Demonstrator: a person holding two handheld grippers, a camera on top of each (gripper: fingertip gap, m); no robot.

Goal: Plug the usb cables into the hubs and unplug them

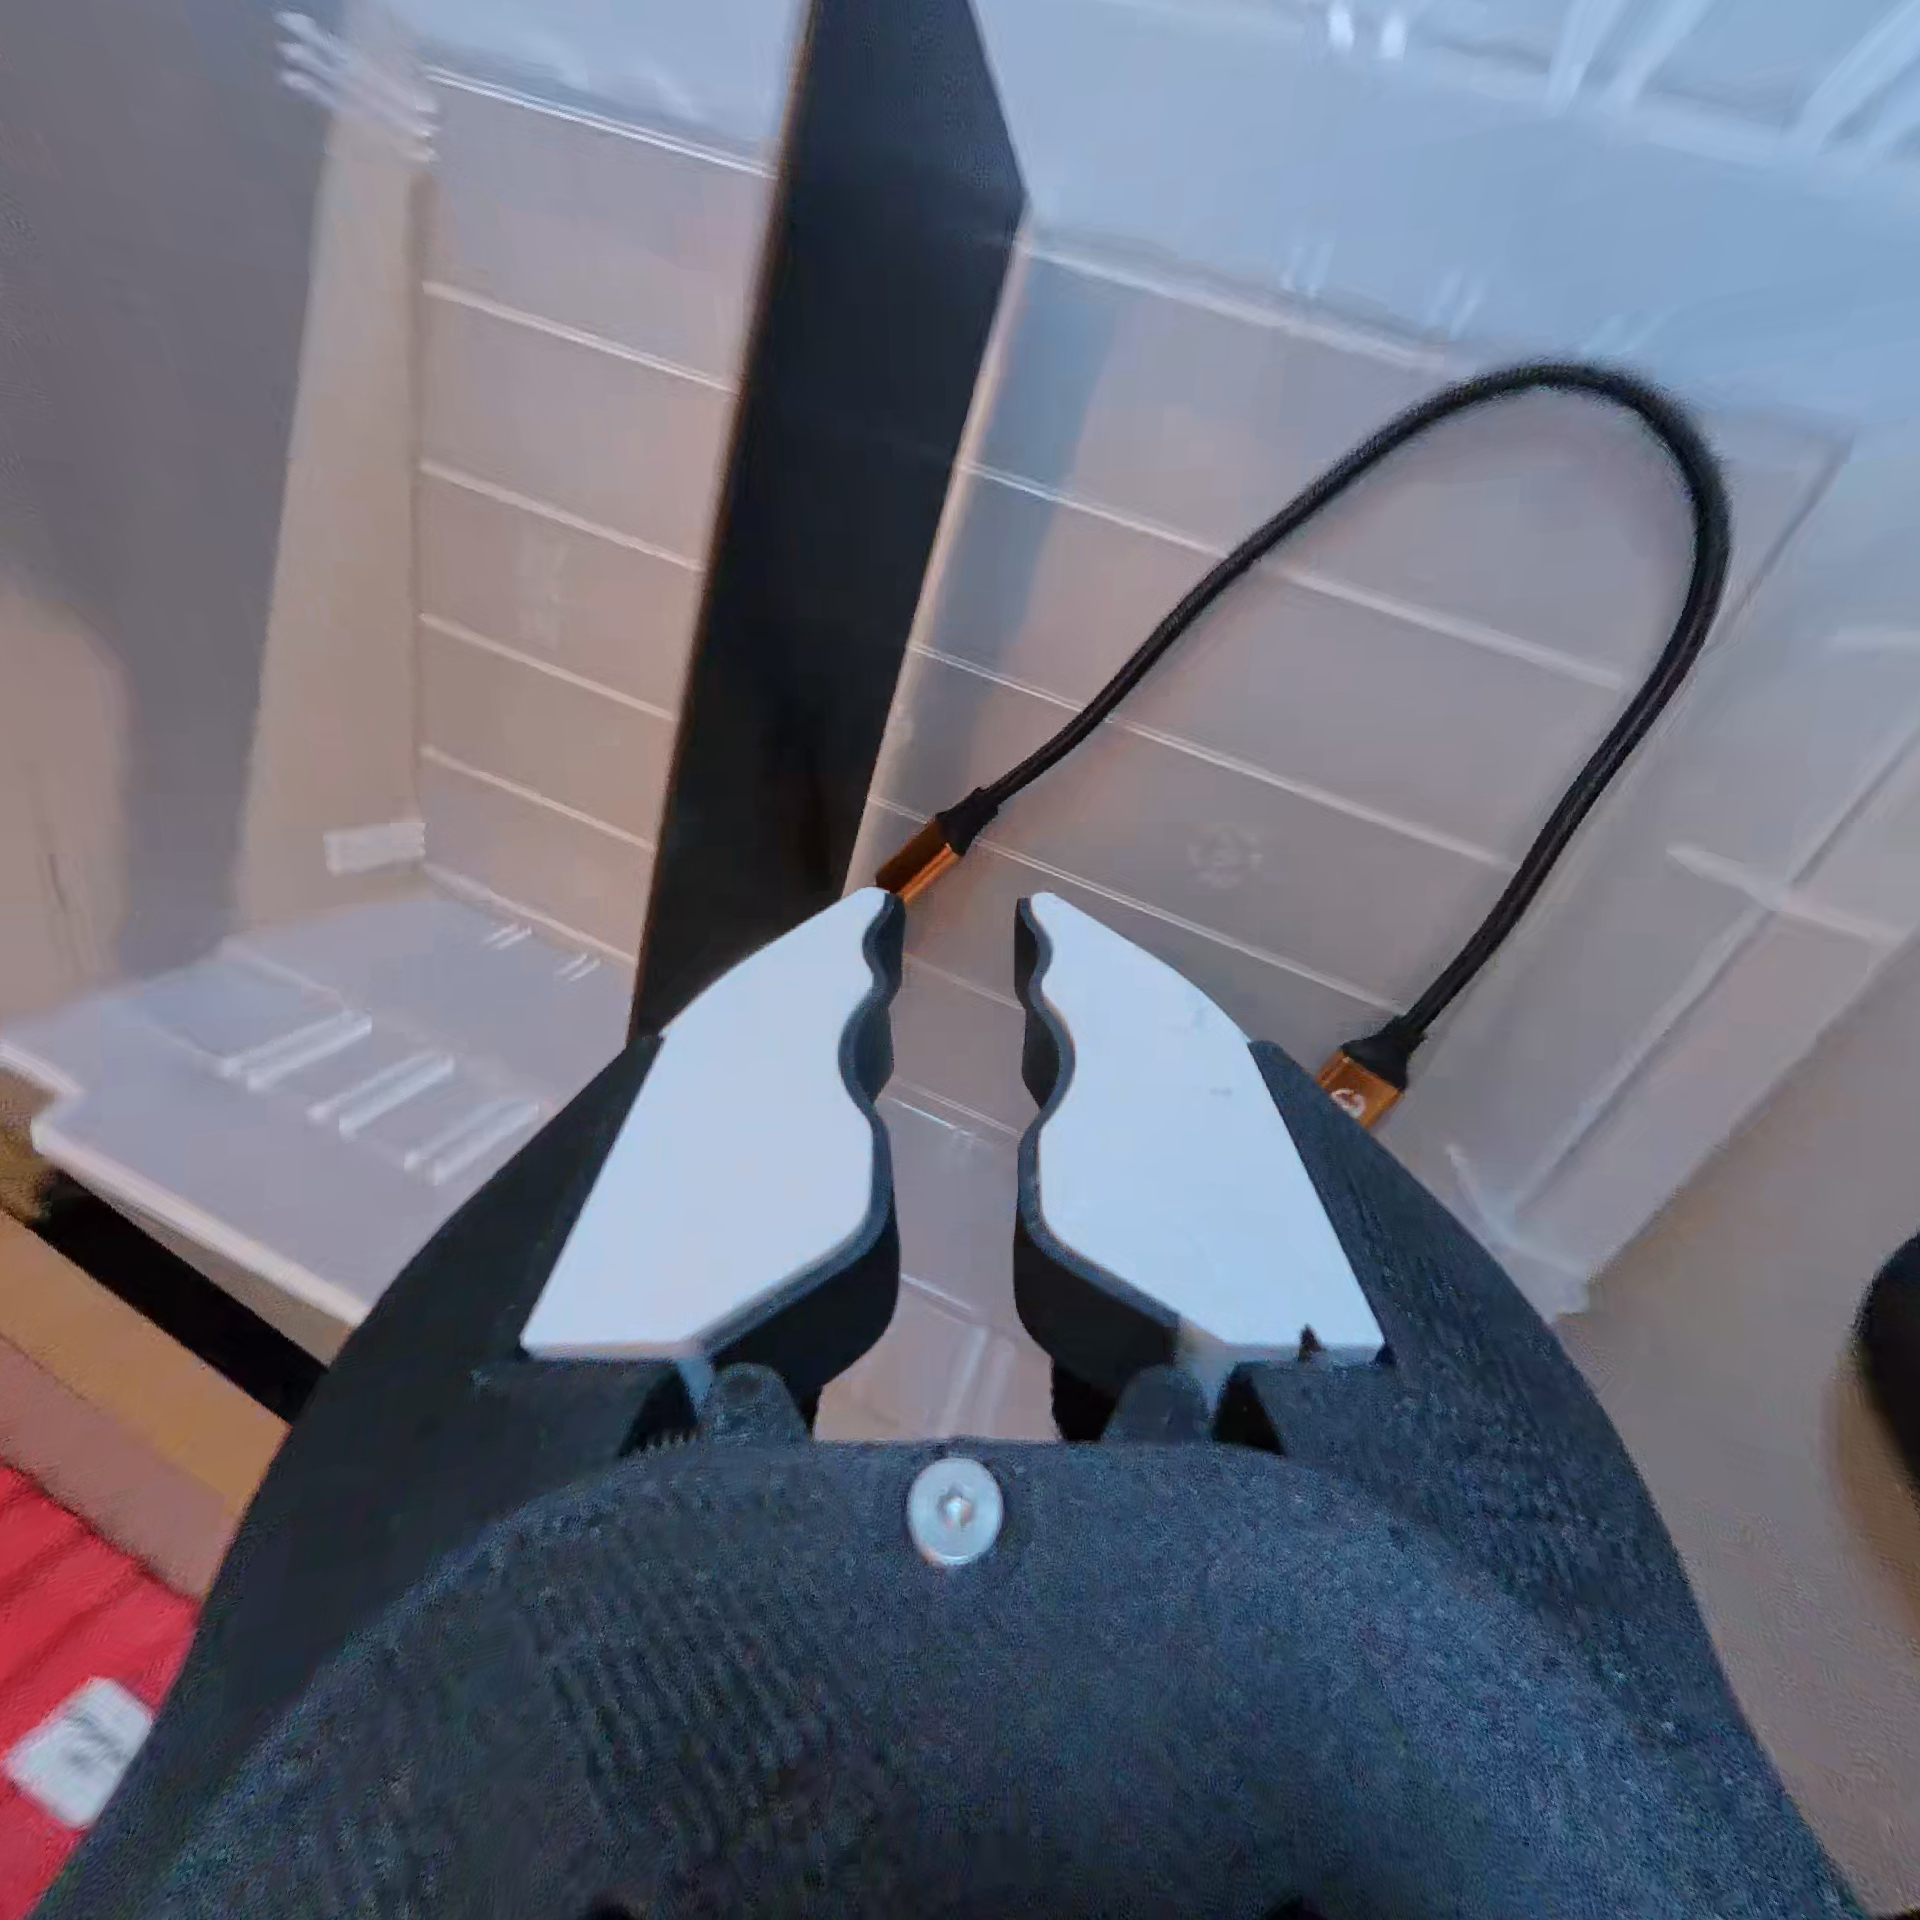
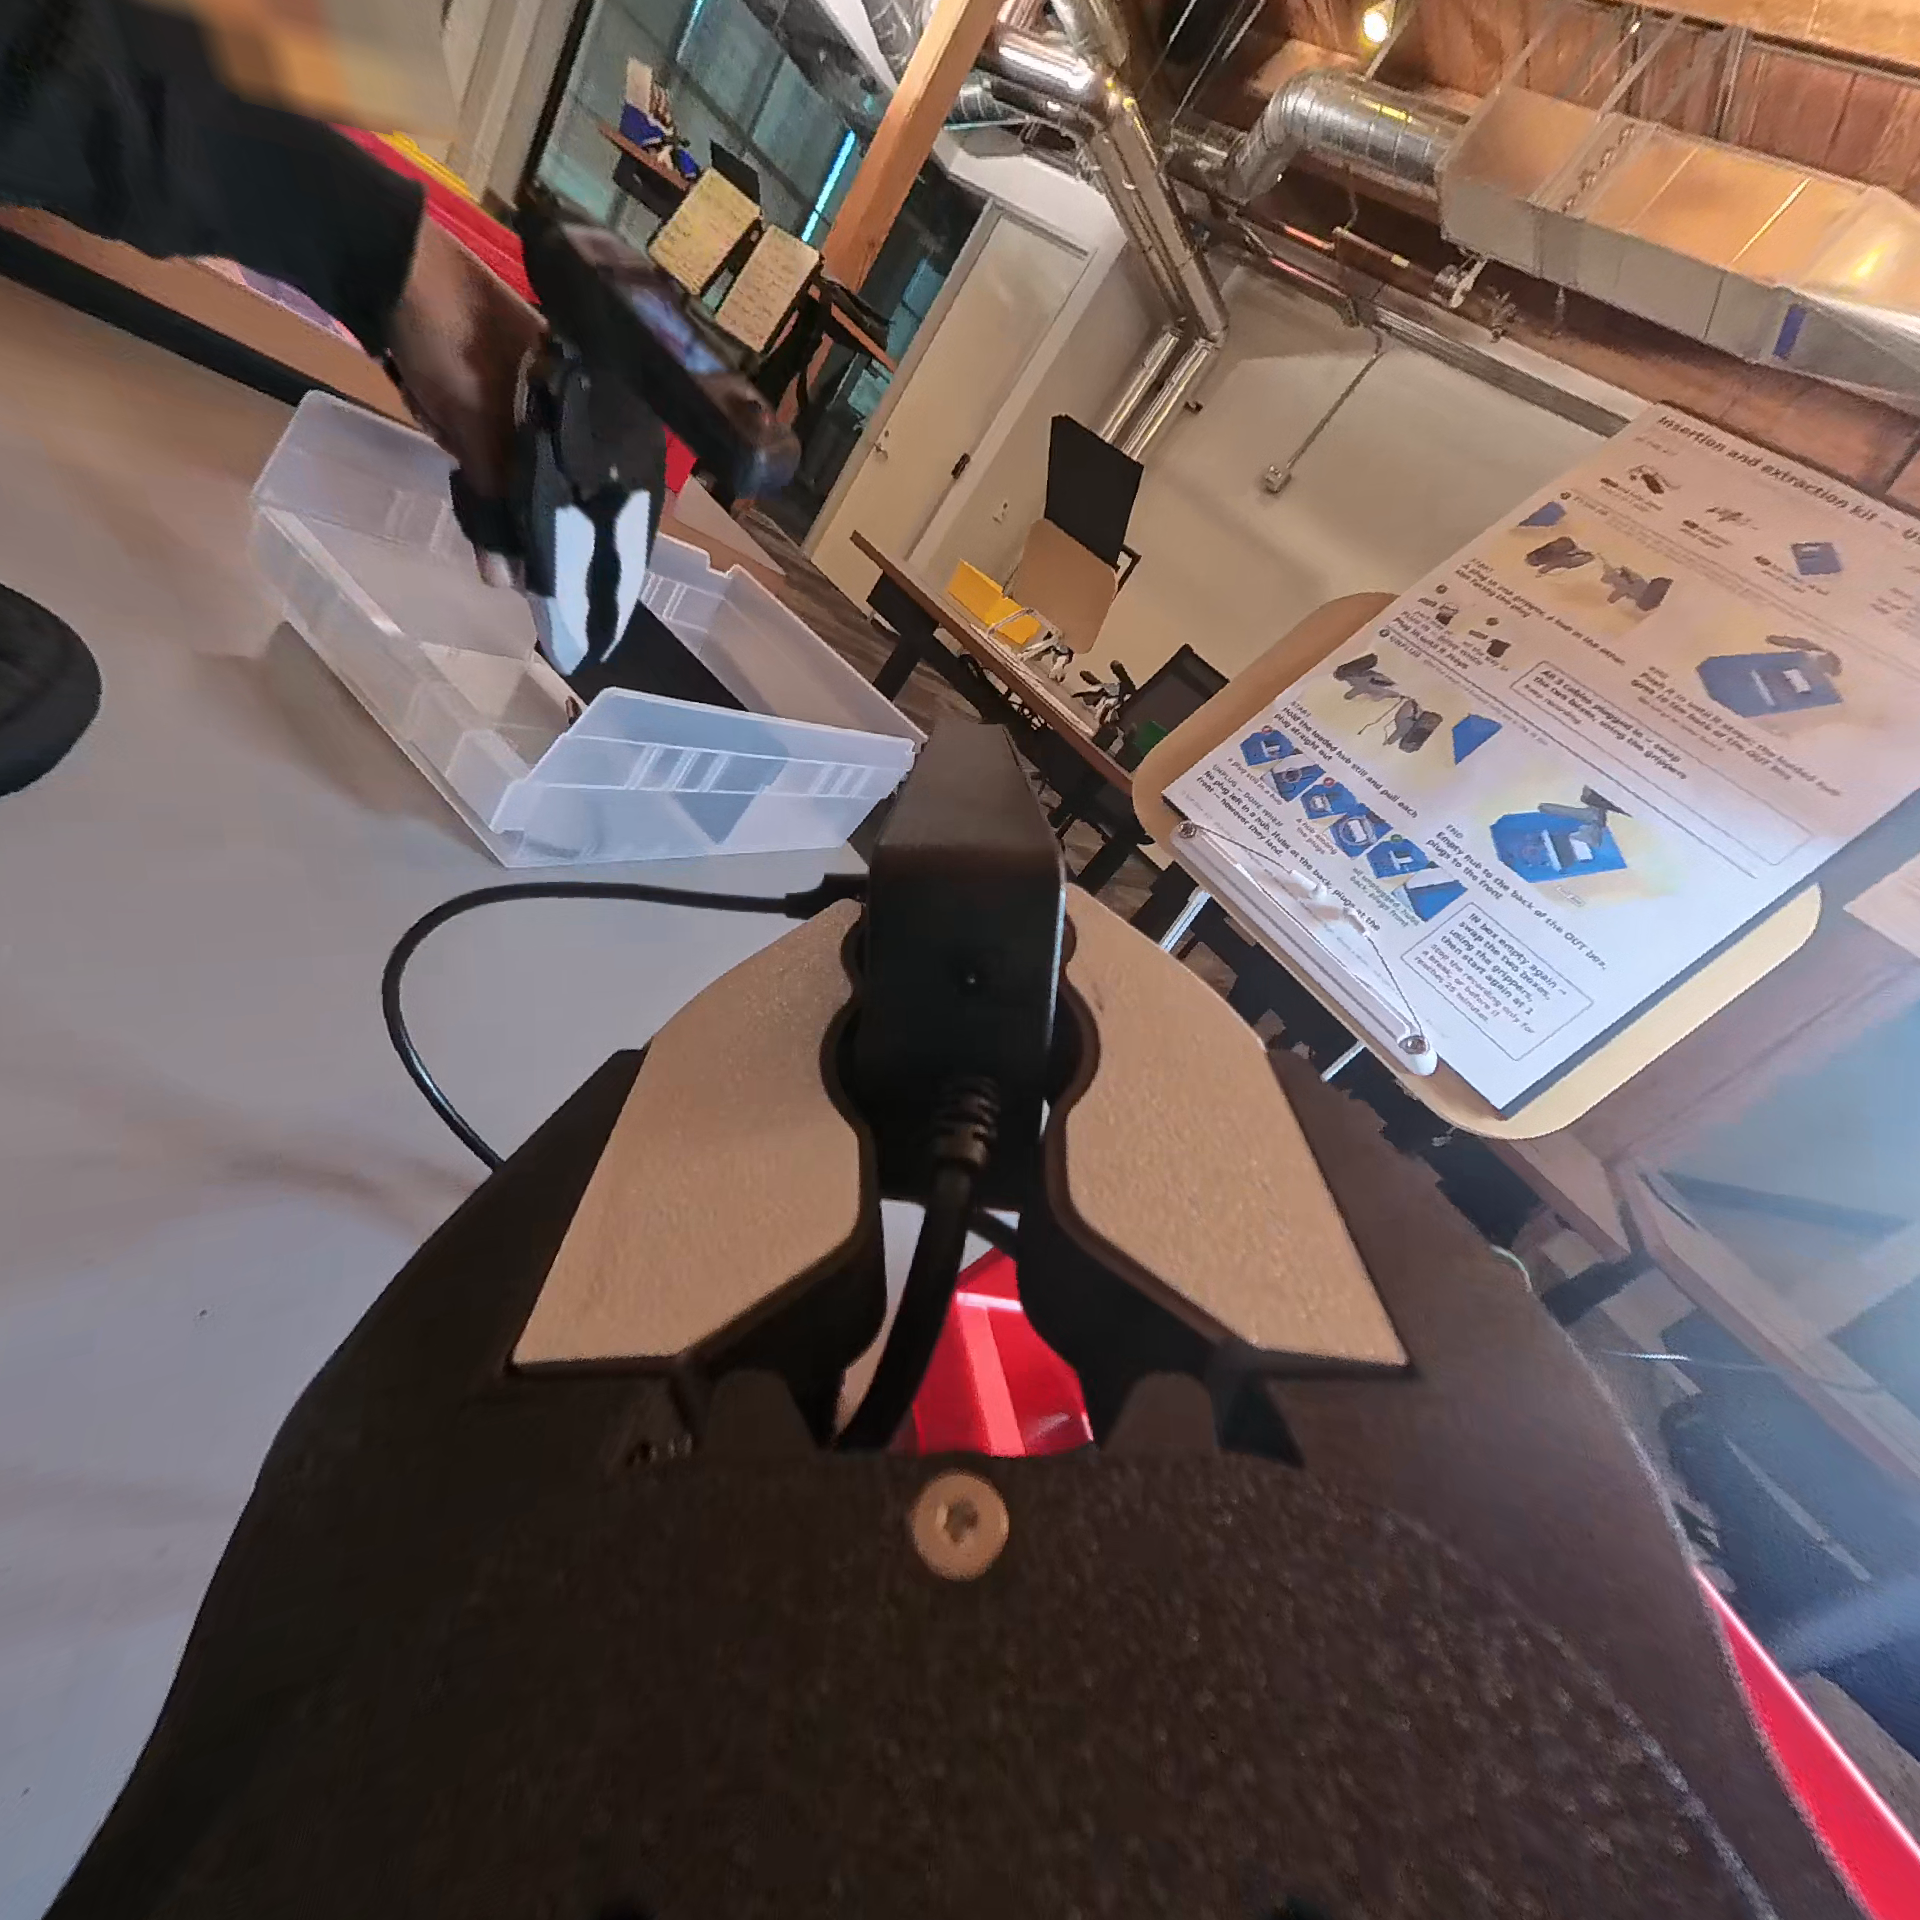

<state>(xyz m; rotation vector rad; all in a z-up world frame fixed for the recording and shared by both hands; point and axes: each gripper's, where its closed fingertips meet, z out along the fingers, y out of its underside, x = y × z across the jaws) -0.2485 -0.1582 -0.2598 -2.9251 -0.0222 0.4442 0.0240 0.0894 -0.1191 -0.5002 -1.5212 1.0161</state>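
My left gripper (image 1: 956, 914) is open and empty, pointing down into a clear plastic bin (image 1: 1351, 675). A short black braided cable (image 1: 1621, 416) lies looped in that bin. One of its copper-coloured plugs (image 1: 925, 862) sits just past my left fingertip, apart from it. The other plug (image 1: 1361, 1086) lies by my right finger. My right gripper (image 2: 966, 935) is shut on a black USB hub (image 2: 966, 831), held above the table. The hub's thick lead (image 2: 935, 1247) hangs out behind between the fingers. A thin black cable (image 2: 520, 914) enters the hub's left side and loops over the table.
A second clear bin (image 1: 551, 520) stands left of a black strip (image 1: 831, 520). In the right wrist view both bins (image 2: 686, 790) sit on the grey table (image 2: 208, 1039), with my left gripper (image 2: 587, 634) over them. An instruction board (image 2: 1558, 779) stands right. A red bin (image 2: 987, 1382) is below. The tips of one gripper are about 40 cm away from the tips of the other.
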